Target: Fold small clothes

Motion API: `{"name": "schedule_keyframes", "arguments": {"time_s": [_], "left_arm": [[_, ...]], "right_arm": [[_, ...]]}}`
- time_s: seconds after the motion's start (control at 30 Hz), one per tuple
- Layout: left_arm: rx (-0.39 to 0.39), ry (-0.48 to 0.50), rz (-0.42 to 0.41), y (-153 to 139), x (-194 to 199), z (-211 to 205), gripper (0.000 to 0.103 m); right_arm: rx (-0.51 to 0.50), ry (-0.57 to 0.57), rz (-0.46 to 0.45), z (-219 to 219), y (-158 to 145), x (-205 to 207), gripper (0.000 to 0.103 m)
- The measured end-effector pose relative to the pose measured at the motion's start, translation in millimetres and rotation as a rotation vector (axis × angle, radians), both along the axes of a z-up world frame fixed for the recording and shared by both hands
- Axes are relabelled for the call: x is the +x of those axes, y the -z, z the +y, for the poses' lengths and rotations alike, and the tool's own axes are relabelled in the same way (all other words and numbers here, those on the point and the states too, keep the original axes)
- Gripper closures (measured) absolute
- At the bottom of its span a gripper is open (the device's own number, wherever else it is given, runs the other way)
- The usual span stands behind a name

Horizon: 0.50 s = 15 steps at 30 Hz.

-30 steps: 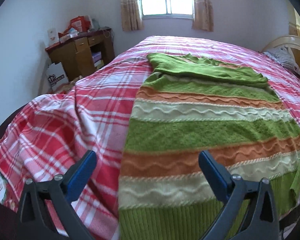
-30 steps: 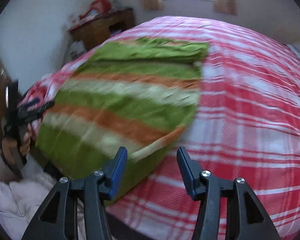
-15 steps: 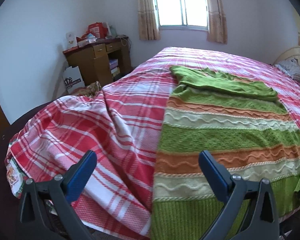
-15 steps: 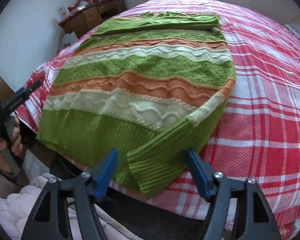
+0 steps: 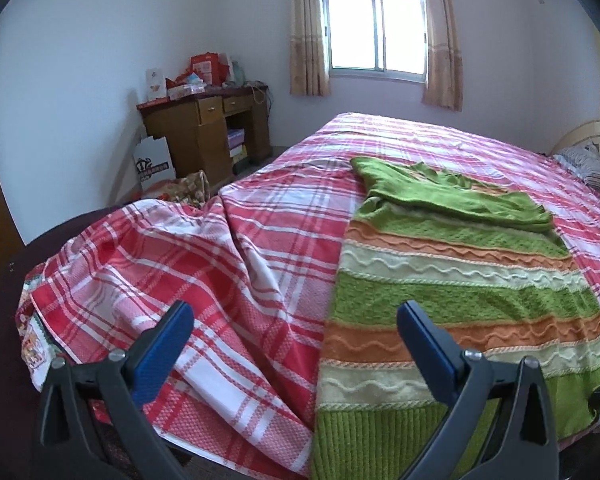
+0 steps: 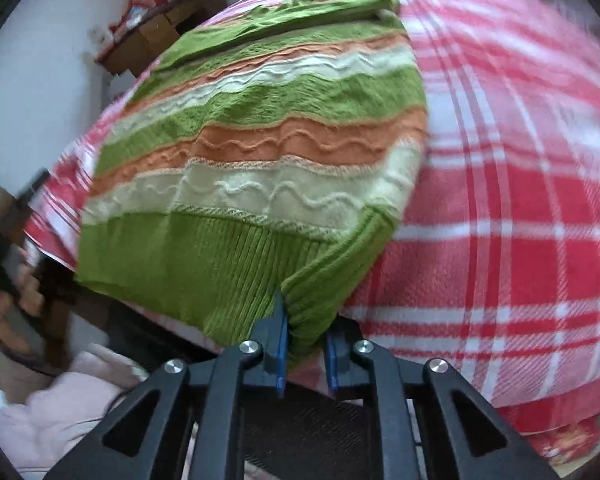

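As gripper (image 6: 303, 344) closes, sweater (image 6: 260, 152) hem between

We see our left claw (image 5: 292, 340) gaping empty above the plaid bedspread (image 5: 228, 264), beside the striped sweater (image 5: 452, 300).

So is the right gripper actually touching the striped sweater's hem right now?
Touching. In the right wrist view the right gripper has just closed its jaws on the ribbed green hem corner of the sweater, and the knit bunches between the blue pads.
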<state>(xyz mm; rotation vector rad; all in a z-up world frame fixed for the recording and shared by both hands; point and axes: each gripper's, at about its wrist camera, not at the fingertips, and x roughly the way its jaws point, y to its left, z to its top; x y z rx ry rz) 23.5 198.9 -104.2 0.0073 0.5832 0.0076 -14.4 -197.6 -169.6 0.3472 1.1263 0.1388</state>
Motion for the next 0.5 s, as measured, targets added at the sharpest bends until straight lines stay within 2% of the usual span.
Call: {"name": "schedule_keyframes", "arguments": {"time_s": [0.17,0.27,0.4,0.5], "left_arm": [[0.02,0.003,-0.008,-1,-2,-4,0.0],[0.023,0.006,-0.011,-2,-2,-3,0.0],[0.028,0.002,0.005,-1,0,-2,0.0],[0.04,-0.009,0.002,-4,0,1,0.0]], "right_arm": [[0.219,0.013,-0.021,-19,-5,-3,0.092],[0.421,0.048,-0.084,-41,-20,-3,0.093],[0.524,0.08,-0.147,-57,-35,15,0.093],[0.524,0.089,-0.18,-60,-40,44,0.093]]}}
